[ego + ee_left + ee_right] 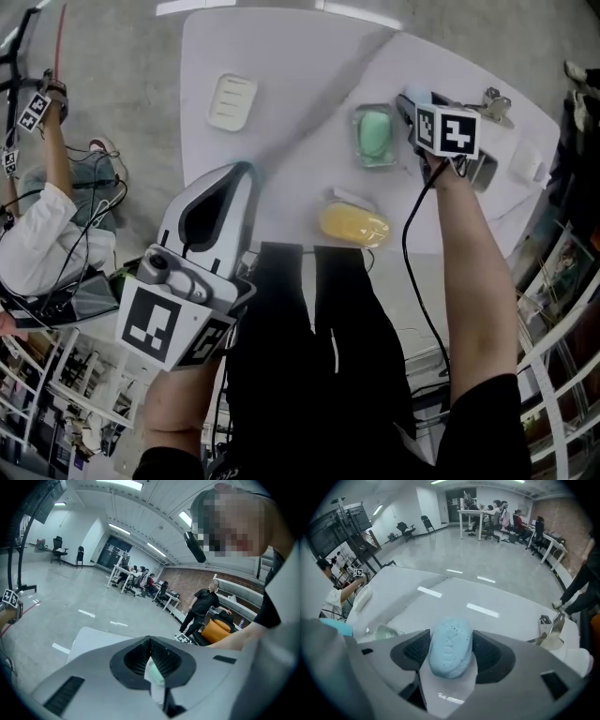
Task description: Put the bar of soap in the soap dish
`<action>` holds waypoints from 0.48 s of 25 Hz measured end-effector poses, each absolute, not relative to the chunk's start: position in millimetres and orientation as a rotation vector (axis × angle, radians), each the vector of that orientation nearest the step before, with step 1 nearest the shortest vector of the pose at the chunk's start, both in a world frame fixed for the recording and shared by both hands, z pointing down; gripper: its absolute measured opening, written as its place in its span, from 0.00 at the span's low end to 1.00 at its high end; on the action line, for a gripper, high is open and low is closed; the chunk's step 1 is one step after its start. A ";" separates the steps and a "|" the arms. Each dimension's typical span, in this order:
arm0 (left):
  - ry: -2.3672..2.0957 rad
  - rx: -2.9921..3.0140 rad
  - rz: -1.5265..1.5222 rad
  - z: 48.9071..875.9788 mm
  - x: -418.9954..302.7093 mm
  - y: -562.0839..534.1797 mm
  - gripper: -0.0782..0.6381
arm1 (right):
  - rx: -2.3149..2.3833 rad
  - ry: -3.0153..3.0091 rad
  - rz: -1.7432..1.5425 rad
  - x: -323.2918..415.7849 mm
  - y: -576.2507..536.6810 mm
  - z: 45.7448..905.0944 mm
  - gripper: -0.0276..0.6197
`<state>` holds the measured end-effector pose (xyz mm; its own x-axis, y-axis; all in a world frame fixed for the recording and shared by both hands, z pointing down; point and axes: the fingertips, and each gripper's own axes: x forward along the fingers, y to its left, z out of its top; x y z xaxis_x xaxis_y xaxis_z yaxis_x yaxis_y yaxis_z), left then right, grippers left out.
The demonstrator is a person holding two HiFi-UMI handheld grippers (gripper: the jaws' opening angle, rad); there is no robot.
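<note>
Between jaws of right gripper (pixel 450 639): blue soap bar (pixel 449 654), pinched across its width, held off white table (pixel 300 56), beside green soap in clear dish (pixel 375 136). Empty cream soap dish (pixel 232 101) well apart, toward table's far left corner. Left gripper (pixel 150 654) pressed together, nothing held, idle. Step judged: carry. Next move calls for travel leftward, lowering bar into cream dish, then release.

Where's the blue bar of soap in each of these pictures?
Head view: upper right, blue soap poking past the marker cube.
Left gripper view: not in it.
Right gripper view: dead centre, held between the right hand-held gripper's jaws.
Shared landmark: the white table, in all three.
</note>
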<state>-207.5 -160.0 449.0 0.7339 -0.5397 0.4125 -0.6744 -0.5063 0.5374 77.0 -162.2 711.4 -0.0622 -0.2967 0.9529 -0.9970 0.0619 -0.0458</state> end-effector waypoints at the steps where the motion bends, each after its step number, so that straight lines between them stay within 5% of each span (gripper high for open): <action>1: -0.918 2.234 0.256 449.7 -208.0 -160.4 0.12 | 1.346 -1.505 1.036 76.5 -161.4 709.7 0.50; 12: -0.950 2.289 0.387 456.1 -206.2 -162.1 0.12 | 1.379 -1.619 1.053 82.9 -148.8 691.6 0.49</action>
<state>-206.2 -162.1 456.1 0.6979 -0.5328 0.4786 -0.7156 -0.5472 0.4342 82.9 -148.8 691.6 -0.1387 -0.3732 0.9173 -0.9898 0.0815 -0.1164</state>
